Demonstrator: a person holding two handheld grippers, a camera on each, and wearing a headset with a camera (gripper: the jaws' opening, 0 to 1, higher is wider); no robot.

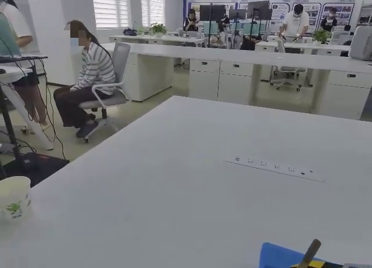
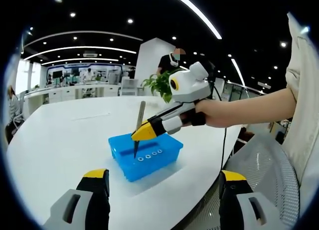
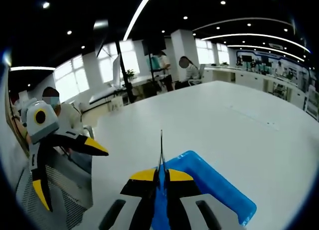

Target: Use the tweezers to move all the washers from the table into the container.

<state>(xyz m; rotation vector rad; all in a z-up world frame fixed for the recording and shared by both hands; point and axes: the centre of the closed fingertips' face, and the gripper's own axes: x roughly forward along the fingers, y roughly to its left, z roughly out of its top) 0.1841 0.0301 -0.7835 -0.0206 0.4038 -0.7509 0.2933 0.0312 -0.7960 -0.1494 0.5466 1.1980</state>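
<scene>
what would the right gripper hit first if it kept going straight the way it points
The tweezers in the right gripper would likely meet the blue container first, near the row of washers; depth is unclear.

This is an open-plan office. Rows of long white desks (image 1: pixel 244 59) with drawer units (image 1: pixel 204 73) cross the room, along with swivel chairs (image 1: pixel 116 76), monitors (image 1: pixel 258 9), potted plants (image 1: pixel 157 28) and window blinds (image 1: pixel 119 6). A socket strip (image 1: pixel 276 167) sits flush in the near white surface (image 1: pixel 163 198), a person (image 1: pixel 93 70) sits by a desk, and light strips (image 2: pixel 194 13) line the ceiling.
</scene>
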